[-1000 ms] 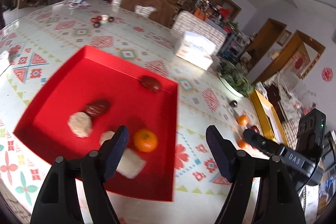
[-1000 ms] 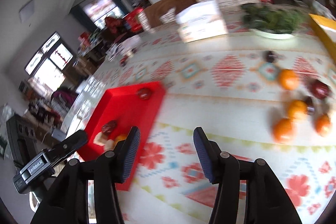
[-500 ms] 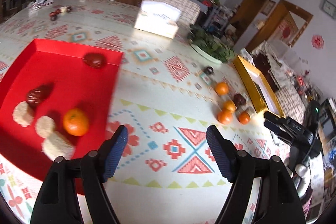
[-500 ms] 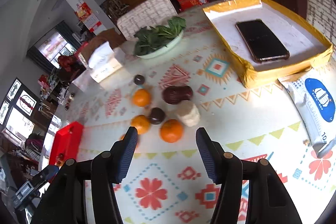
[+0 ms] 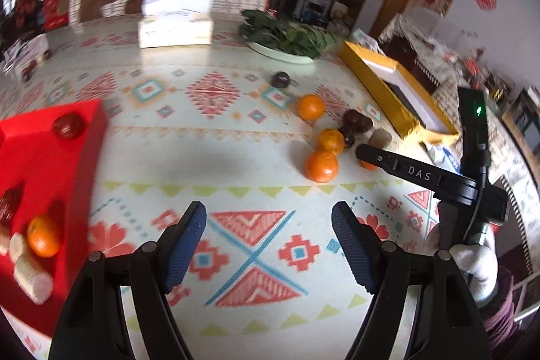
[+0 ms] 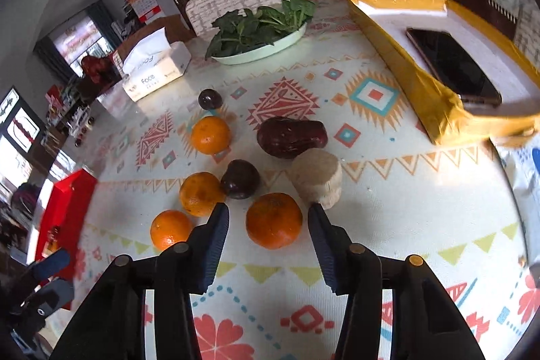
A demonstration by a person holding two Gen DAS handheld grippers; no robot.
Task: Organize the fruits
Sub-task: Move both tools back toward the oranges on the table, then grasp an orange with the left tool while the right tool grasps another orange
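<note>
Several loose fruits lie on the patterned tablecloth. In the right wrist view an orange (image 6: pixel 274 221) sits between the open jaws of my right gripper (image 6: pixel 268 218), touching neither finger. Around it lie more oranges (image 6: pixel 201 194), a dark plum (image 6: pixel 240 179), a dark red fruit (image 6: pixel 291 137) and a beige chunk (image 6: pixel 317 179). My left gripper (image 5: pixel 269 218) is open and empty above bare cloth. The red tray (image 5: pixel 40 164) at its left holds an orange (image 5: pixel 43 236), dark red fruits and pale chunks. The right gripper also shows in the left wrist view (image 5: pixel 366 152) among the fruits.
A yellow box (image 6: pixel 422 83) with a phone (image 6: pixel 452 66) stands at the right. A bowl of green leaves (image 6: pixel 260 32) and a tissue box (image 6: pixel 155 70) stand behind the fruits. A lone dark plum (image 6: pixel 210 99) lies toward the tissue box.
My left gripper swung right, away from the red tray, toward the fruit pile. My right gripper moved in on the pile and now straddles an orange.
</note>
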